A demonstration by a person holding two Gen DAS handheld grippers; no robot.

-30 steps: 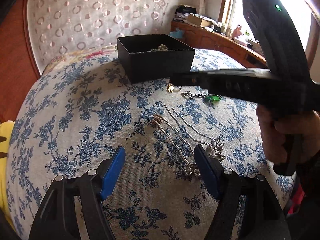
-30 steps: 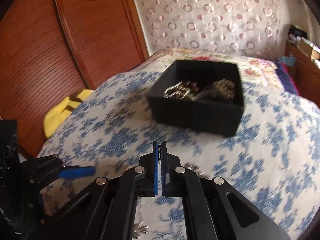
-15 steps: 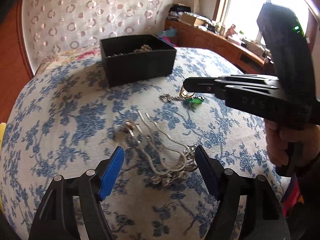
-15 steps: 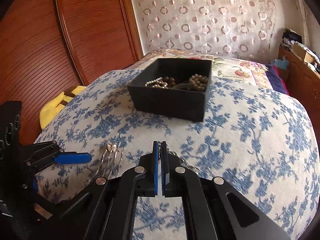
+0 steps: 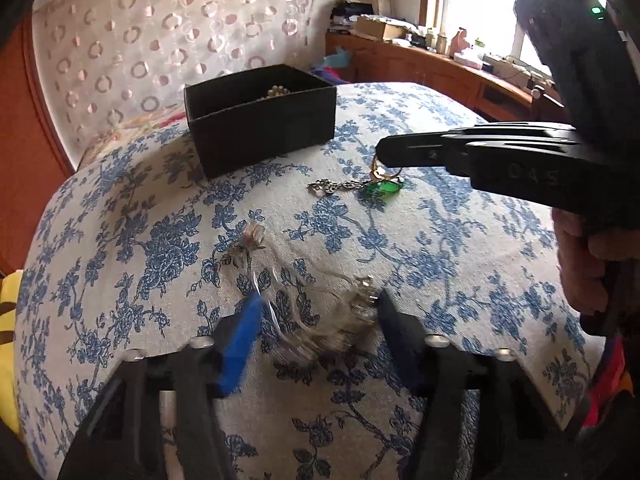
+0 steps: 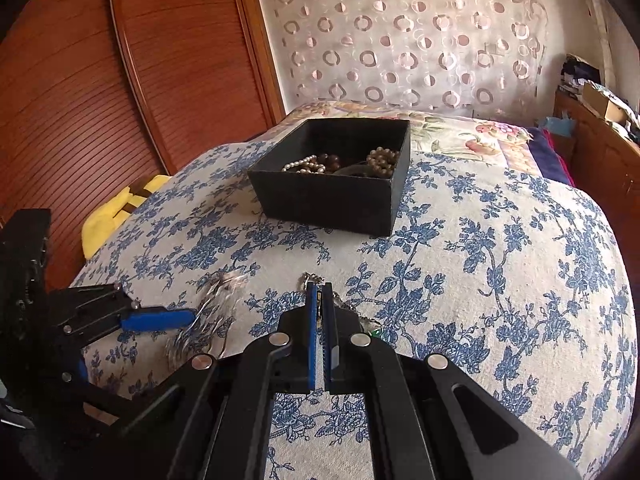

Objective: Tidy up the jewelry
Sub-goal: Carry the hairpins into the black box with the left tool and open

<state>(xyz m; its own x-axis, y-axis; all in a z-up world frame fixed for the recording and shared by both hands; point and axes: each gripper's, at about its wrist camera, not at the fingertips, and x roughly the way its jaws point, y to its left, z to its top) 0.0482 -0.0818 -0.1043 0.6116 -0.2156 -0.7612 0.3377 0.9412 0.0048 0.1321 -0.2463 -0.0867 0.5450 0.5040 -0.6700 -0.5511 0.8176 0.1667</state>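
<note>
presently, left gripper (image 5: 316, 320): jaws apart, straddling silver hairpins (image 5: 320, 320) for pickup.
right gripper (image 6: 320, 296): pressed together, empty, over green pendant chain (image 5: 360, 186).
black box (image 6: 332, 196): holds beads, likely destination.

Left gripper (image 5: 318, 316) low, jaws spread wide, right gripper (image 6: 319, 300) level — jaws nearly together, bare hand (image 5: 582, 268) on its handle

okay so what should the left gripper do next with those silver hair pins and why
Probably close the left gripper on the silver hair pins: its fingers stand open on either side of them on the bedspread, while the black box beyond already holds beads.
</note>
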